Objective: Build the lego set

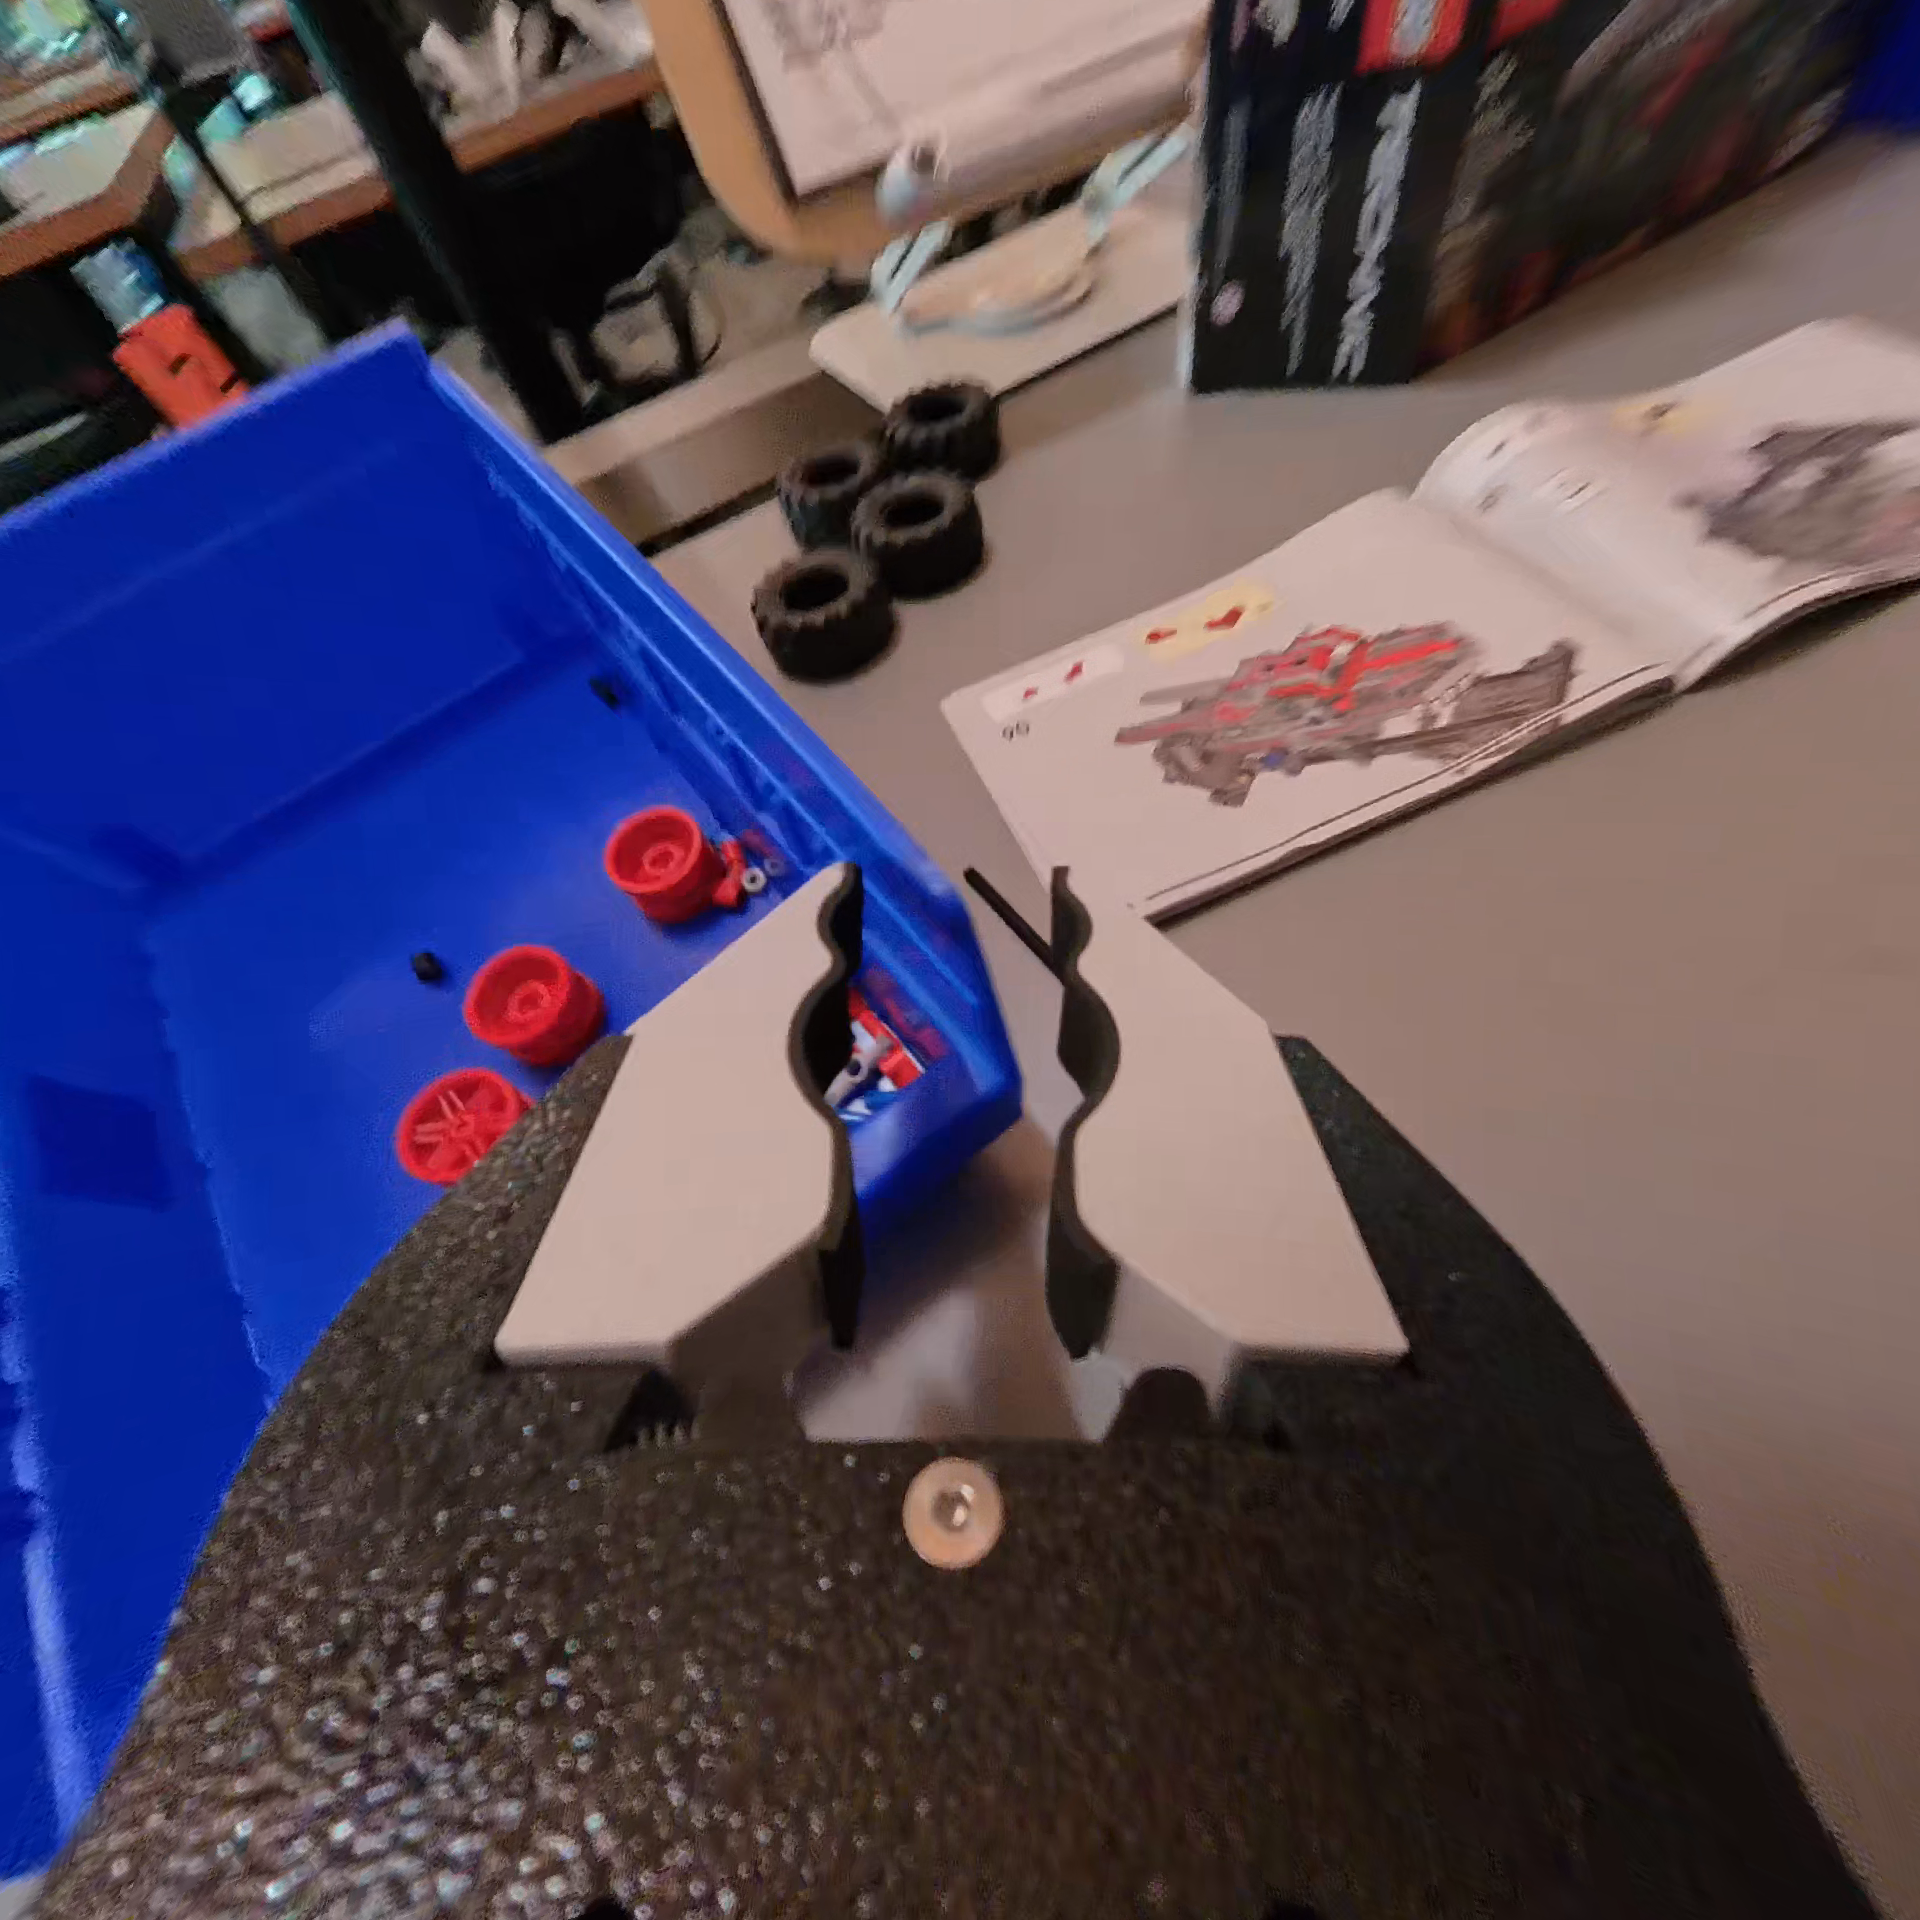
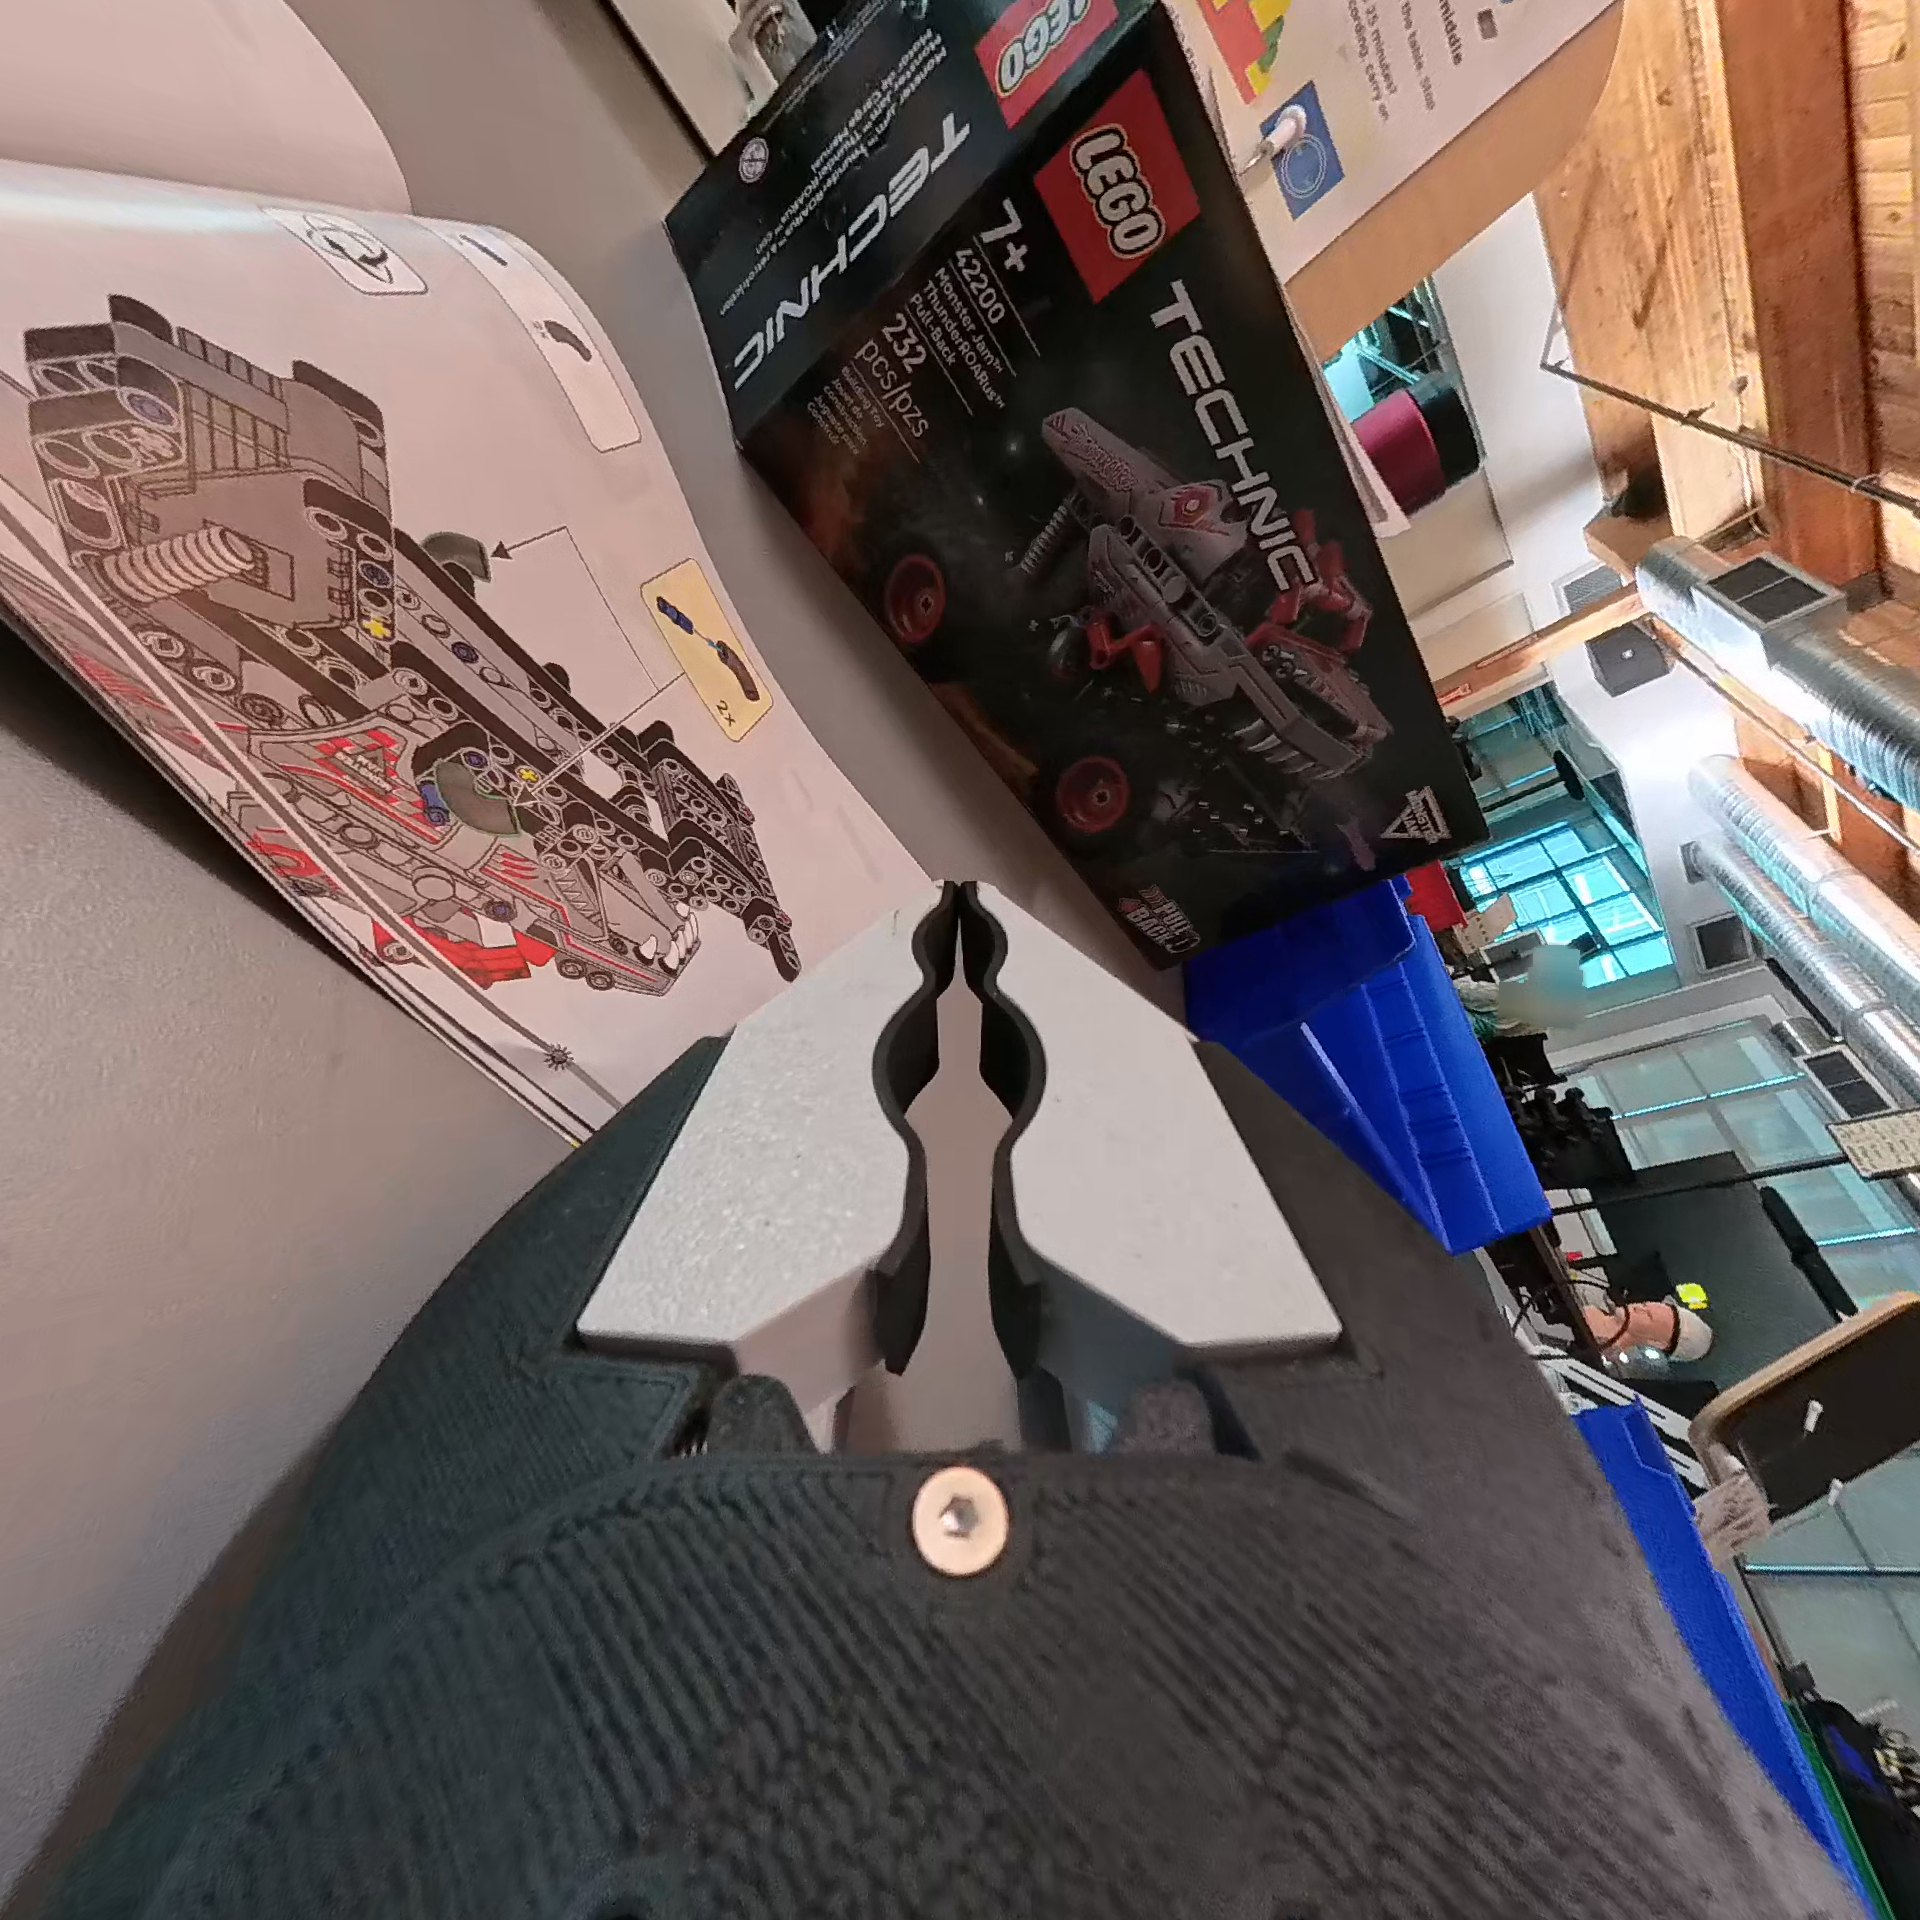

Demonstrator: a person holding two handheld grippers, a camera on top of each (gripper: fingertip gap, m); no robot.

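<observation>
In the left wrist view my left gripper (image 1: 956,914) is open over the near corner of a blue bin (image 1: 312,644). A thin black stick (image 1: 1013,925) leans against the right fingertip; I cannot tell whether it is held. The bin holds three red wheel hubs (image 1: 532,1003) and a few small parts (image 1: 878,1049). Several black tyres (image 1: 873,530) sit on the grey table (image 1: 1558,1091) beyond the bin. In the right wrist view my right gripper (image 2: 958,896) is shut with nothing between its tips, and it is rolled sideways above the table, next to the open instruction booklet (image 2: 343,582).
The booklet (image 1: 1351,675) lies open to the right of the tyres. The dark set box (image 1: 1455,177) stands behind it and also shows in the right wrist view (image 2: 1091,499). More blue bins (image 2: 1382,1070) stand beside the box. Other tables and a blurred person are in the background. One gripper's finger ends stand about 40 cm off the other's. From my left tips it is roughly 9 cm to the thin black stick (image 1: 1013,925); from my right, 35 cm.
</observation>
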